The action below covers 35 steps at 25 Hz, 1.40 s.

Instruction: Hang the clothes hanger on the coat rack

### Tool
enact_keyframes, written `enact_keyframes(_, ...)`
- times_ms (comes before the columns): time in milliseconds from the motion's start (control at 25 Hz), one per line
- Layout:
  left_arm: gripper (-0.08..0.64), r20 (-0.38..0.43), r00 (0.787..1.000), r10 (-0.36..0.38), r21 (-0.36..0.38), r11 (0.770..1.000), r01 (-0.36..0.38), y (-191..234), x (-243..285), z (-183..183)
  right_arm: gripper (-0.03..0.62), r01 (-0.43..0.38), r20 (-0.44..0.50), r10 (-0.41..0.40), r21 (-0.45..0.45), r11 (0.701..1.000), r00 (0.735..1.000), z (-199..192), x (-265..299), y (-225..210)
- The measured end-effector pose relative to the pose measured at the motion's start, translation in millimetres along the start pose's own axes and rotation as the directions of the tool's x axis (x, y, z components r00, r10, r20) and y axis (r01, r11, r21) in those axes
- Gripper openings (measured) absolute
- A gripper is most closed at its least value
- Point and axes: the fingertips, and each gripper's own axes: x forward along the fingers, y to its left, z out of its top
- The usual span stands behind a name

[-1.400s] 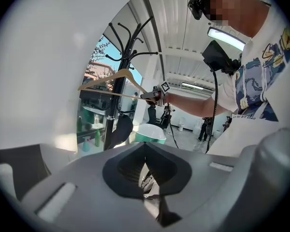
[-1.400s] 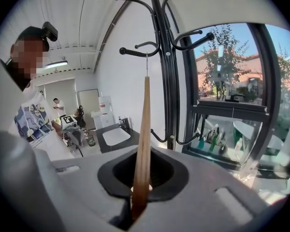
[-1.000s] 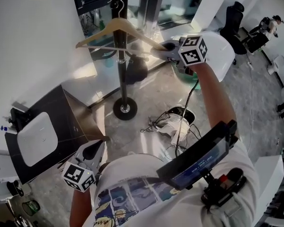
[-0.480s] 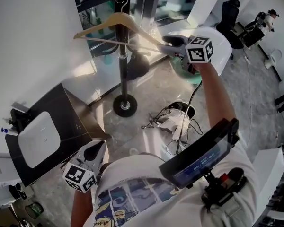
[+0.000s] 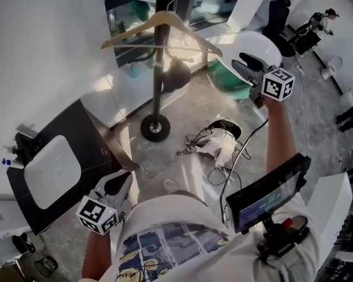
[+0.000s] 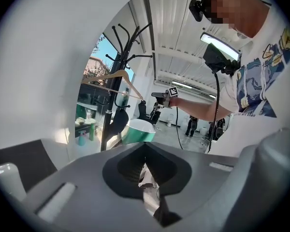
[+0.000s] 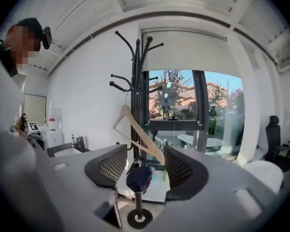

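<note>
The wooden clothes hanger [image 5: 165, 25] hangs by its hook high on the black coat rack [image 5: 159, 69]. My right gripper [image 5: 242, 65] is off to the hanger's right, clear of its end. Its jaws are opening and nothing is between them. In the right gripper view, the hanger [image 7: 137, 129] and the rack [image 7: 137, 71] stand ahead beyond my right gripper [image 7: 144, 166]. My left gripper [image 5: 119, 184] hangs low by my body, jaws together and empty. In the left gripper view, the hanger [image 6: 113, 79] shows far off past my left gripper [image 6: 145, 170].
A dark bag [image 5: 175, 75] hangs lower on the rack's pole above its round base [image 5: 155, 128]. A black table [image 5: 88, 134] with a white device [image 5: 50, 169] stands at left. Cables [image 5: 215, 145] lie on the floor. A teal and white chair [image 5: 241, 46] sits behind the right gripper.
My right gripper has let go of the hanger's right end, opened, and drawn back to the right. The hanger stays on the rack. The left gripper has barely shifted.
</note>
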Motion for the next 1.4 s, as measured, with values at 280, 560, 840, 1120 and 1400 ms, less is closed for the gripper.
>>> enact_keyframes(280,0.003,0.002,0.998,-0.063,0.042,0.997,0.062,-8,-29,-7,0.082,0.119,-0.082,-0.13,-0.131,0.984,0.988,-54,-43,117)
enact_keyframes(560,0.003,0.016,0.995,-0.096,0.066,0.993,0.095,-22,-65,-12,0.002,0.113,-0.101,-0.115,-0.028,0.993,0.988,-98,-53,267)
enact_keyframes(840,0.003,-0.012,0.99,-0.142,0.074,0.987,0.142,-41,-88,-27,0.002,0.043,-0.106,-0.042,0.007,0.999,0.993,-119,-57,396)
enact_keyframes(1120,0.003,-0.01,0.986,-0.166,0.09,0.982,0.166,-62,-108,-28,0.002,-0.078,-0.122,0.074,-0.023,0.997,0.99,-130,-59,486)
enact_keyframes(1400,0.003,0.0,0.986,-0.169,0.088,0.982,0.168,-72,-123,-37,0.002,-0.138,-0.127,0.132,-0.044,0.989,0.983,-131,-67,529)
